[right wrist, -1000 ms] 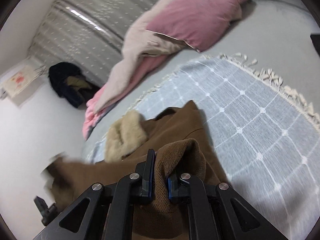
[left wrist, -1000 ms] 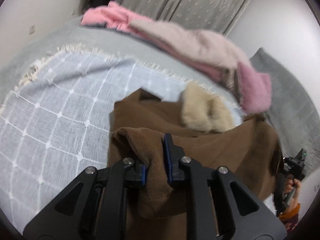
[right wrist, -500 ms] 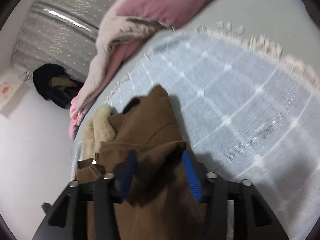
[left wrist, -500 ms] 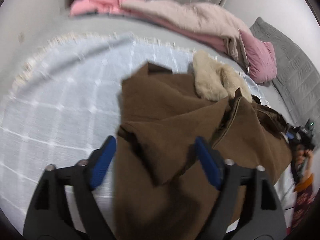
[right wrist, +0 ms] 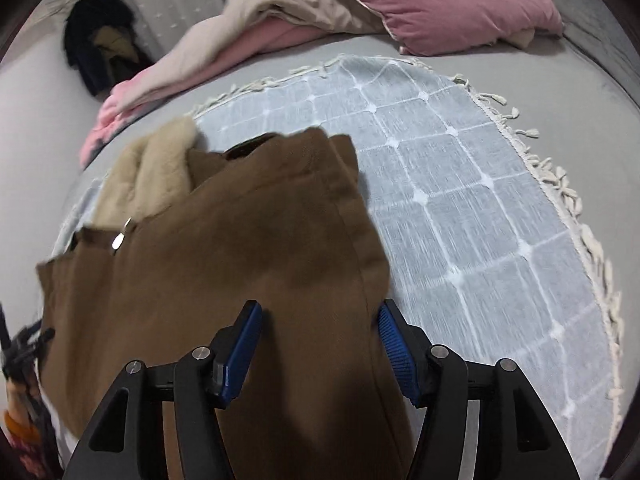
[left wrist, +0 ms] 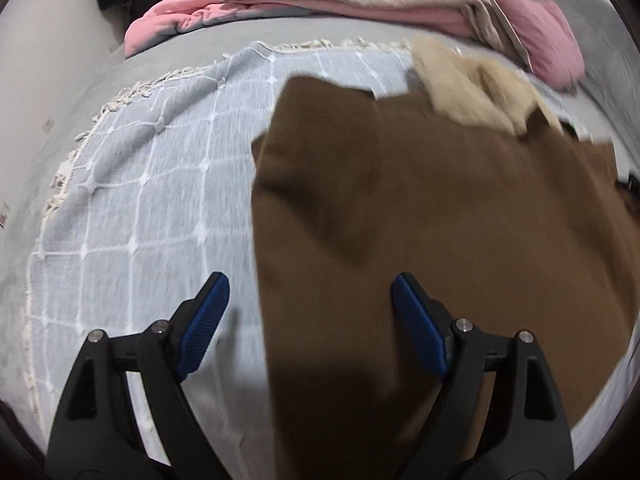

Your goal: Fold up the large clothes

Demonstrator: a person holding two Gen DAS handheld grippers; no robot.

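A large brown coat (left wrist: 440, 216) with a beige fur collar (left wrist: 472, 84) lies folded over on a pale blue checked blanket (left wrist: 152, 184). My left gripper (left wrist: 310, 292) hangs open above the coat's left edge, its blue pads wide apart and touching no cloth. In the right wrist view the same coat (right wrist: 224, 264) and collar (right wrist: 148, 168) lie on the blanket (right wrist: 472, 184). My right gripper (right wrist: 318, 320) stands over the coat's right edge with its jaws opening; the cloth lies below and between the pads, not pinched.
A pink and beige duvet (left wrist: 360, 0) and a pink pillow (right wrist: 436, 0) are heaped at the back of the grey bed (right wrist: 580, 72). Dark clothes (right wrist: 100, 44) hang by the wall. The blanket's fringe (right wrist: 560, 184) runs along its right edge.
Both grippers were shut on bunches of the brown coat; both have let go and opened. The coat has dropped flat onto the blanket, and both views have tipped down towards it.
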